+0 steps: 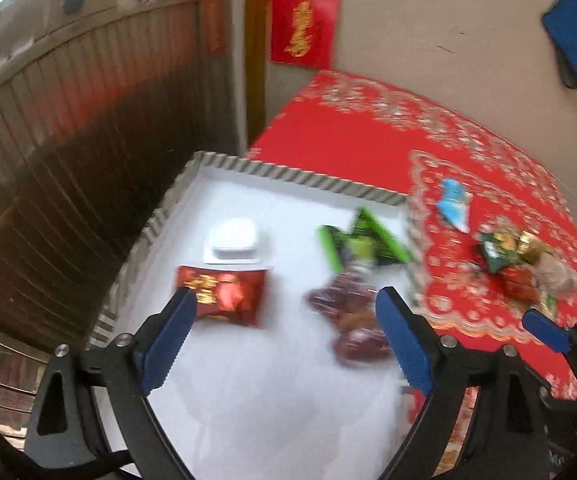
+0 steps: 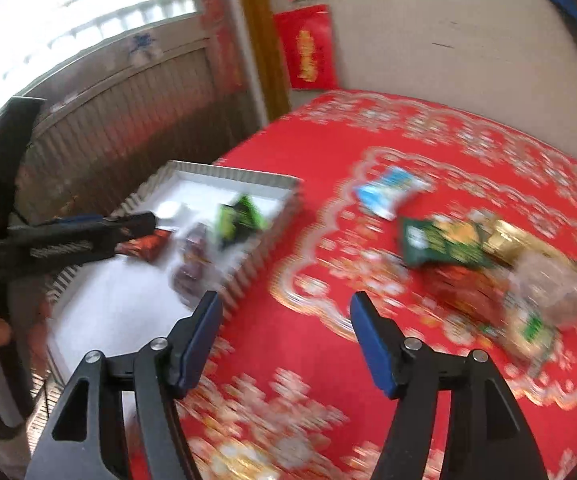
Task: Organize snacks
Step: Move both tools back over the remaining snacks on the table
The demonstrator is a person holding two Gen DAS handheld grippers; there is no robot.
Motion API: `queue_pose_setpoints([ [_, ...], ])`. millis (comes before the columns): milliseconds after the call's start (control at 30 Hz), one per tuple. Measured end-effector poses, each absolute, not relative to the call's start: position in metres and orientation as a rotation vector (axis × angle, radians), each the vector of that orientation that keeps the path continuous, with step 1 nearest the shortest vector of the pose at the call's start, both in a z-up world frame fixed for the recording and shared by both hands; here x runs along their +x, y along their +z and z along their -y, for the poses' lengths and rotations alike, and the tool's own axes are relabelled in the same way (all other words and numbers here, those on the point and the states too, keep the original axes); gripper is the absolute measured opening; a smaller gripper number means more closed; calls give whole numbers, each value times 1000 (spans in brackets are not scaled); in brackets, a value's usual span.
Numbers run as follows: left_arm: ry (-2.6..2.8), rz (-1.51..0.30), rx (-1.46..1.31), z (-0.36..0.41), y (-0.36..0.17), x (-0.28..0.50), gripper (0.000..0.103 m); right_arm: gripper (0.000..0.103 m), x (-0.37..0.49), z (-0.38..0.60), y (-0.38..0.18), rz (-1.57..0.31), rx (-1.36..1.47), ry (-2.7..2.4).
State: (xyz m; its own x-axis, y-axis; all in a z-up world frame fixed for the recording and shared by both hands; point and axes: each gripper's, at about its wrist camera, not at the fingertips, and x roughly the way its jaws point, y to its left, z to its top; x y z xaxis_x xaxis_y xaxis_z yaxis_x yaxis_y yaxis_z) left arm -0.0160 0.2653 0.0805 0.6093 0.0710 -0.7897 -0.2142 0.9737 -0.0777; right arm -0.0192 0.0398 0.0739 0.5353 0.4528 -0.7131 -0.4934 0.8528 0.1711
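Left wrist view: the left hand-held gripper [image 1: 284, 316] hangs above a white tray [image 1: 296, 178] with a striped rim, its blue-padded jaws spread wide and nothing between them. Inside the tray lie a red foil snack packet [image 1: 228, 294] just beyond the left pad, a small white container [image 1: 234, 240] behind it, a green packet [image 1: 362, 240] near the far right corner, and a clear bag of dark red snacks [image 1: 348, 316] near the right pad. The tray sits at the edge of a table under a red patterned cloth [image 1: 348, 136]; on the cloth beside the tray are a blue and white packet [image 1: 454, 204] and a small heap of mixed snacks [image 1: 516, 256]. Right wrist view: the right hand-held gripper [image 2: 286, 316] hovers over the red cloth just right of the tray's near corner, jaws apart and empty. The left hand-held gripper reaches in over the tray from the left. The blue and white packet and the heap of snacks lie blurred on the cloth to the right, well apart from the tray.
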Motion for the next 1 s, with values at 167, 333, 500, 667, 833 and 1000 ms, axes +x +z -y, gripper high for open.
queue_pose_setpoints([
  [167, 83, -912, -137, -220, 83, -14, 91, 67, -23, 23, 67, -842, -43, 442],
  [333, 0, -946, -109, -170, 77, -13, 91, 67, -27, 80, 62, -864, 27, 344],
  [500, -41, -978, -76, -126, 72, -3, 91, 68, -33, 117, 59, -876, 46, 273],
  [667, -49, -1014, -76, -92, 62, 16, 91, 69, -34, 139, 57, -877, 82, 256],
  [833, -18, -1040, -164, -70, 49, 44, 91, 69, -32, 148, 58, -882, 73, 274],
  [1000, 17, -1035, -196, -47, 42, 68, 91, 69, -31, 160, 58, -884, 79, 287],
])
